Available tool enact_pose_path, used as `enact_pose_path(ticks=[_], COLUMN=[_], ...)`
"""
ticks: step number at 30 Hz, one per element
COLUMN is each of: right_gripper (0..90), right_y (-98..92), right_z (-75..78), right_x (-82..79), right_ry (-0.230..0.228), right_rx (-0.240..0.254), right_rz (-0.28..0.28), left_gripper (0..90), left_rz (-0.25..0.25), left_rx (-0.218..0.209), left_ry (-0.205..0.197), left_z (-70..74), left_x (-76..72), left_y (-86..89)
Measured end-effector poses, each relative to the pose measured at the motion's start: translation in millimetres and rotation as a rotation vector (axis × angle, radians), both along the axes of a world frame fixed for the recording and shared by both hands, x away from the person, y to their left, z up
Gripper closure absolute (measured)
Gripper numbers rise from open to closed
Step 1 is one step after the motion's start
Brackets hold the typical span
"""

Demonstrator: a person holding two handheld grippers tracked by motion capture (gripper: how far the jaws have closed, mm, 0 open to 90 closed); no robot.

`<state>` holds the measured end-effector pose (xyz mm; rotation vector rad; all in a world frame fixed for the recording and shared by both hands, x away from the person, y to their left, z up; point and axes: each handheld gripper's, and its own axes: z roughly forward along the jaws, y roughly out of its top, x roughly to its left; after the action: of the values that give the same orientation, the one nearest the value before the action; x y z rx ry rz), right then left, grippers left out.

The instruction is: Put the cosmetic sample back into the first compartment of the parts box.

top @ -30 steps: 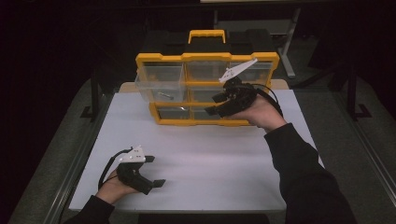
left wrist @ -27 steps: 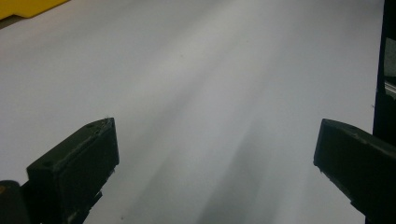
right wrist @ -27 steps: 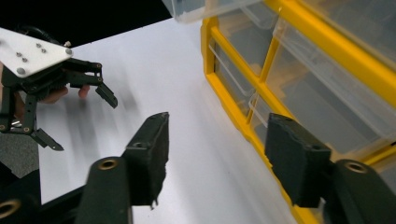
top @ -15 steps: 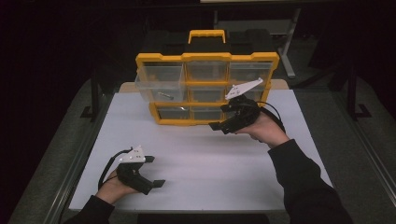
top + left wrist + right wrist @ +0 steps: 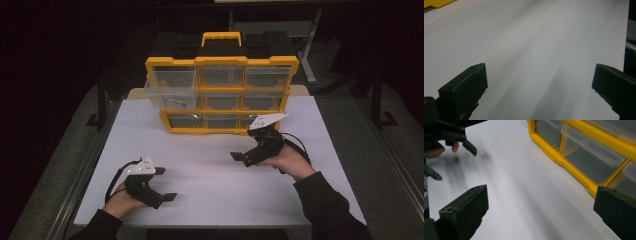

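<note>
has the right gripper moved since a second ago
Yes. The right gripper has come away from the front of the yellow drawer cabinet, down toward the white table and nearer the person. Its jaws have just been opening, with nothing between them.

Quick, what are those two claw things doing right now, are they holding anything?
Left gripper: jaws open, holding nothing.
Right gripper: jaws have just been opening, wide now, nothing between them.

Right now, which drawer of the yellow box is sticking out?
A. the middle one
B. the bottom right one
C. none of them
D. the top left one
D: in the high view the clear top left drawer juts forward from the yellow drawer organizer, with a small metal part lying in it, while the other drawers sit flush in the frame.
</note>
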<state>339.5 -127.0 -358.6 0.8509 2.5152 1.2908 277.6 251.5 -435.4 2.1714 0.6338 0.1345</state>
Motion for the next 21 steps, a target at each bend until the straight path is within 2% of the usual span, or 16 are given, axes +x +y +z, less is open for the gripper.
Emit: enact_pose_path(ticks=[4, 5, 12, 13, 18, 21], right_gripper=[0.0, 0.0, 0.0, 0.0, 0.0, 0.0], right_y=[-4.8, -9.6, -18.0, -23.2, -32.3, -36.9], right_z=[-9.8, -19.3, -33.4, -40.0, -50.9, -55.7], right_x=[-6.0, -11.7, -21.0, -25.7, -35.3, -41.2], right_ry=[0.003, 0.007, 0.007, 0.004, -0.004, -0.020], right_rx=[0.005, 0.005, 0.011, 0.013, 0.028, 0.013], right_rz=[-0.011, -0.030, -0.062, -0.077, -0.094, -0.102], left_gripper=[0.0, 0.0, 0.0, 0.0, 0.0, 0.0], left_rz=[0.000, 0.000, 0.000, -0.001, -0.003, -0.005], left_rx=[-0.001, -0.001, 0.000, 0.000, 0.004, 0.004], left_ry=[-0.001, 0.000, 0.002, 0.001, -0.001, -0.003], left_z=[-0.1, 0.0, -0.3, -0.3, -0.6, -0.6], left_x=[-0.2, -0.1, -0.1, -0.2, -0.2, -0.3], left_y=[-0.1, 0.0, 0.1, 0.3, 0.9, 0.8])
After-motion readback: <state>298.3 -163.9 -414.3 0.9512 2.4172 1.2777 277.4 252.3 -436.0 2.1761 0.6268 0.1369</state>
